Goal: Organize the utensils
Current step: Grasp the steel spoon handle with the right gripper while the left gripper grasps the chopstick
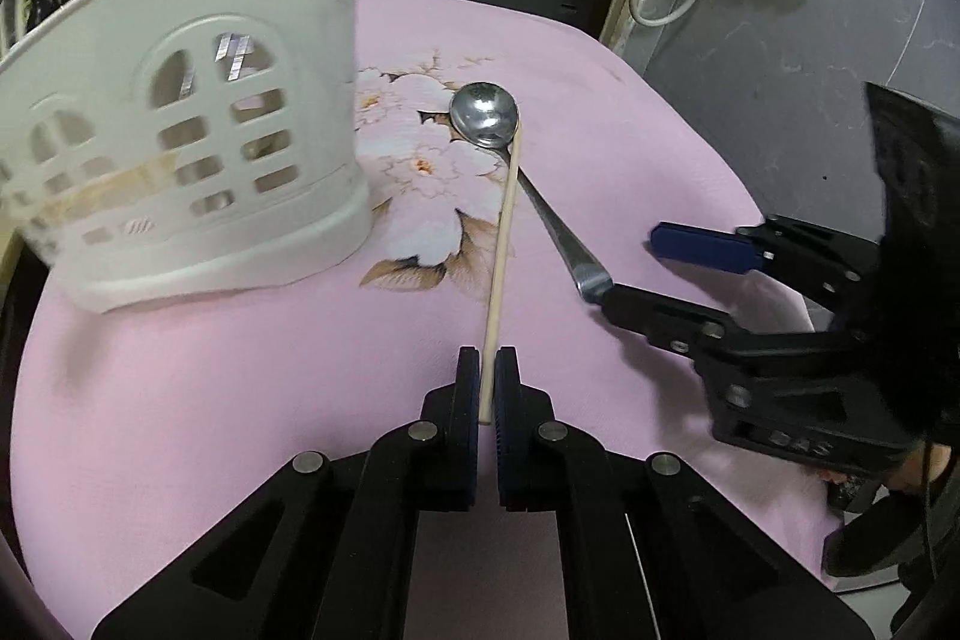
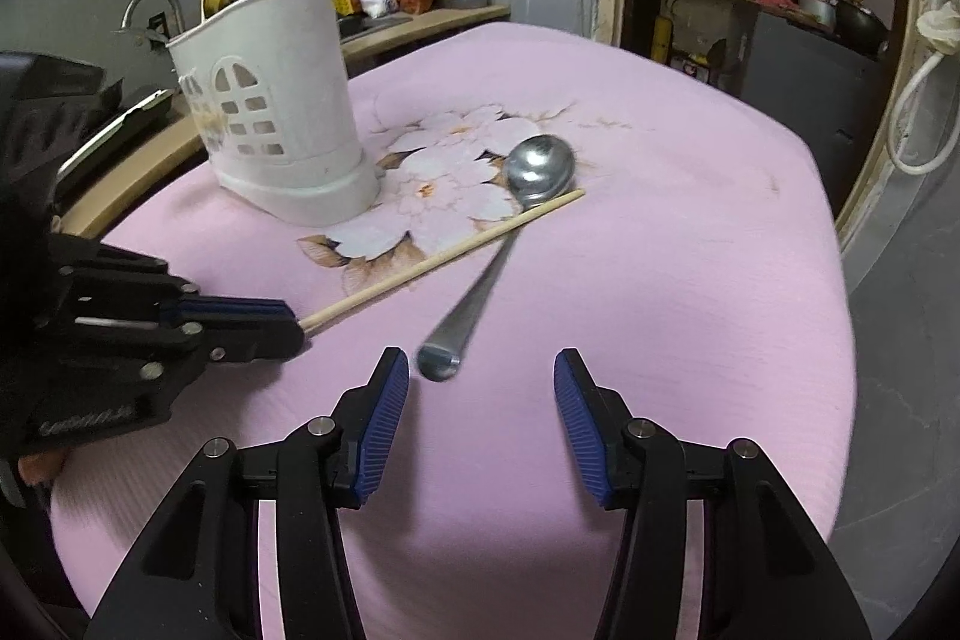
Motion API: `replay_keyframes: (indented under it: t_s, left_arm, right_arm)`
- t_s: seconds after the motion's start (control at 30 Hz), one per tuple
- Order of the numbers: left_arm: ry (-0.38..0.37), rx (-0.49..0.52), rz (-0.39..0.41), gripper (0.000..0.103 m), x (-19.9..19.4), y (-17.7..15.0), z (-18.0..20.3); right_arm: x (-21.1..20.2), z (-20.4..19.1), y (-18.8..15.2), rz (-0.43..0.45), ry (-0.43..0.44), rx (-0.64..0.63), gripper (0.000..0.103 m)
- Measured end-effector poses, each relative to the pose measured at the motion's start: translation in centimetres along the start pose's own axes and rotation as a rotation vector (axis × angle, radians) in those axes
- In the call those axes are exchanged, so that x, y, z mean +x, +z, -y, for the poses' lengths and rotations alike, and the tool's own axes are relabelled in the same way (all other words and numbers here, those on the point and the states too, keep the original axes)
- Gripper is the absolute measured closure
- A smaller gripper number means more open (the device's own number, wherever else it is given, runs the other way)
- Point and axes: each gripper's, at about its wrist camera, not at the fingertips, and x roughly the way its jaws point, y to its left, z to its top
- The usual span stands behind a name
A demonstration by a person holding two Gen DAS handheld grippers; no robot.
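The left hand-held gripper is clamped on the near end of a wooden chopstick, which lies on the pink tabletop toward its middle and runs across a metal spoon. The right hand-held gripper has its jaws apart, the spoon's handle tip just ahead between them, untouched. A white utensil holder stands near the tabletop's far left edge.

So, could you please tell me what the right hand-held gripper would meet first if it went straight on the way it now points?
Most likely the metal spoon: its handle end lies just ahead of the right hand-held gripper, whose jaws stand open, nearer the left pad. Depth is unclear, so it could meet the pink tablecloth first.
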Motion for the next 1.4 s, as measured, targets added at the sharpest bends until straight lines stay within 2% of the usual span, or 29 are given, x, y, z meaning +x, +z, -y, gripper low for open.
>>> replay_keyframes:
  t_s: [0.13,0.23,0.3,0.53,0.83,0.93,0.97,1.0,1.2,1.3,1.33,1.4]
  left_arm:
    - [-0.004,-0.009,0.016,0.1,-1.6,-1.0,-0.4]
    - [-0.005,-0.016,0.028,0.101,-2.2,-1.4,-0.1]
    - [-0.012,-0.023,0.038,0.101,-2.6,-2.1,-0.1]
    - [-0.026,-0.06,0.04,0.101,-4.8,-3.9,-1.2]
    - [-0.046,-0.082,0.015,0.101,-8.8,-7.8,-2.1]
    - [-0.054,-0.073,0.004,0.101,-9.2,-7.9,-2.1]
    - [-0.059,-0.066,0.004,0.1,-9.5,-8.1,-2.1]
    - [-0.061,-0.061,0.002,0.1,-9.5,-8.0,-1.9]
    - [-0.058,-0.033,-0.013,0.097,-9.4,-7.5,-1.6]
    - [-0.044,0.002,-0.017,0.086,-8.9,-6.7,-1.4]
    - [-0.042,0.018,-0.022,0.08,-8.6,-6.3,-1.3]
    - [-0.028,0.037,-0.021,0.078,-8.1,-5.4,-1.3]
  right_arm:
    - [1.1,-0.7,0.4,-0.036,-0.009,-0.005,0.055]
    - [1.6,-1.1,0.8,-0.045,-0.033,-0.018,0.07]
    - [2.0,-1.1,1.1,-0.048,-0.048,-0.022,0.085]
    - [1.1,-0.5,0.3,-0.041,-0.085,0.011,0.088]
    - [-3.4,-1.1,-4.0,-0.057,-0.075,0.04,0.089]
    - [-3.8,-1.2,-4.3,-0.056,-0.069,0.042,0.088]
    - [-3.9,-1.1,-4.3,-0.055,-0.068,0.046,0.083]
    - [-3.8,-1.1,-4.3,-0.053,-0.065,0.052,0.072]
    - [-2.9,-1.4,-2.9,-0.025,-0.072,0.038,0.062]
    - [-1.8,-1.0,-1.8,-0.019,-0.067,0.044,0.053]
    - [-1.4,-0.8,-1.3,-0.02,-0.069,0.044,0.053]
    - [-0.6,-0.6,-0.6,-0.028,-0.078,0.036,0.053]
